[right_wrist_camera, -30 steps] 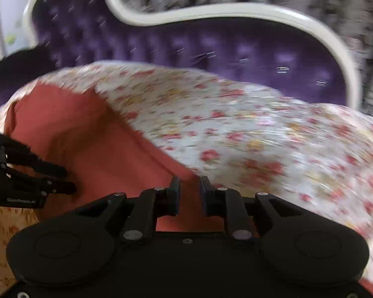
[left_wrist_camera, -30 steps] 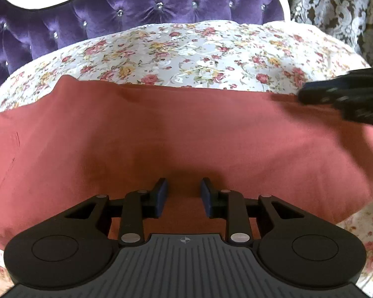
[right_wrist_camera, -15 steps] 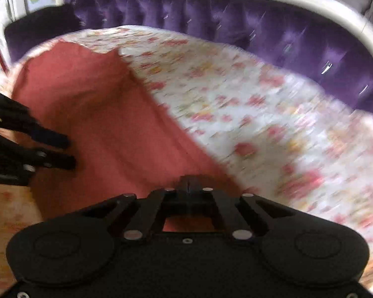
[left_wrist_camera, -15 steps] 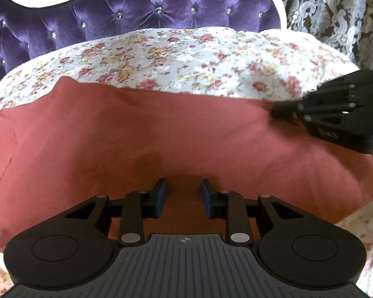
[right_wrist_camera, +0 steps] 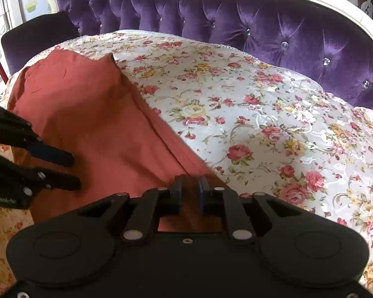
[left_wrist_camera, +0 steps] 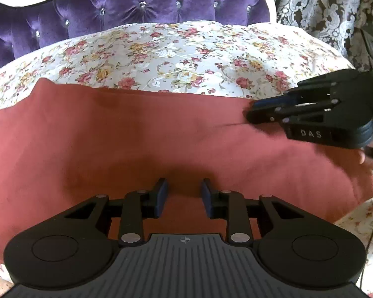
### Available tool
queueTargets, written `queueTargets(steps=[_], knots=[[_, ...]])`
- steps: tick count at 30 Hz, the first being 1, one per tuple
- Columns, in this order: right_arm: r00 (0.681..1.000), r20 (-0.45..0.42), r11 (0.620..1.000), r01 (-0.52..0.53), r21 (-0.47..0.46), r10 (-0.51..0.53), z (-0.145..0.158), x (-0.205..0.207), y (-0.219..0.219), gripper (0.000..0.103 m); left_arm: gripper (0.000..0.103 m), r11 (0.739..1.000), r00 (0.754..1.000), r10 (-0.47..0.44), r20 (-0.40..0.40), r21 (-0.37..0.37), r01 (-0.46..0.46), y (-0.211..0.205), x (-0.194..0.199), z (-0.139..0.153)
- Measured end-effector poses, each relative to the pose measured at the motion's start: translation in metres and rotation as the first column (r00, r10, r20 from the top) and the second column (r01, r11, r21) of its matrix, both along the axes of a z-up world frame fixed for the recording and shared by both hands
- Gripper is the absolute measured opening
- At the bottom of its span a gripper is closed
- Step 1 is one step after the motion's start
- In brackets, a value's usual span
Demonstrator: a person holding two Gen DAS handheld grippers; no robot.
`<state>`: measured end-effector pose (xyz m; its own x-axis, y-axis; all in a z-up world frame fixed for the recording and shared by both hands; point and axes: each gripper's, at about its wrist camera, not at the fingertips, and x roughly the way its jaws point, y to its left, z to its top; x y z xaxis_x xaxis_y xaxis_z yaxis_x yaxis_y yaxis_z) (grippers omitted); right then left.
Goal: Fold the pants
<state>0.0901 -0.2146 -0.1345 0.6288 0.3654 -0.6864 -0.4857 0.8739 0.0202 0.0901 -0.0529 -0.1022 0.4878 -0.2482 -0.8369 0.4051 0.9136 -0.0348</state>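
The left gripper [left_wrist_camera: 183, 195] points steeply down, jaws parted with a clear gap, nothing pinched between the pads. The right gripper [right_wrist_camera: 189, 193] comes in from the right, tilted down, its narrow gap just reopened after a brief closing; no cloth is visibly clamped between its blue pads. Fingers [left_wrist_camera: 368, 160] of the person's right hand curl under its handle.

Both wrist views close, angled down toward headboard [left_wrist_camera: 141, 7]; shared: pants [left_wrist_camera: 136, 136], bedspread [right_wrist_camera: 261, 114], each other's tool.
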Motion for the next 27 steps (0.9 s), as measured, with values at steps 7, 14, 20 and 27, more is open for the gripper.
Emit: queueTargets(steps=[7, 14, 20, 27], knots=[[0.999, -0.025, 0.999, -0.043, 0.011, 0.043, -0.003, -0.002, 0.004, 0.023, 0.03, 1.0, 1.0, -0.001, 0.005, -0.004, 0.001, 0.0, 0.0, 0.0], [0.992, 0.076, 0.995, 0.102, -0.011, -0.1, 0.003, 0.0, 0.008, 0.006, 0.029, 0.999, 0.999, -0.029, 0.043, -0.02, 0.029, -0.009, -0.002, 0.019], [0.969, 0.064, 0.968, 0.232, 0.093, -0.239, 0.01, -0.017, -0.018, 0.03, 0.029, 0.998, 0.999, -0.049, -0.001, -0.047, 0.049, -0.037, 0.015, 0.015], [0.785, -0.041, 0.749, 0.604, 0.273, -0.618, 0.022, -0.105, -0.148, 0.065, 0.03, 0.992, 0.992, -0.129, -0.012, 0.006, 0.129, -0.054, 0.002, -0.003]])
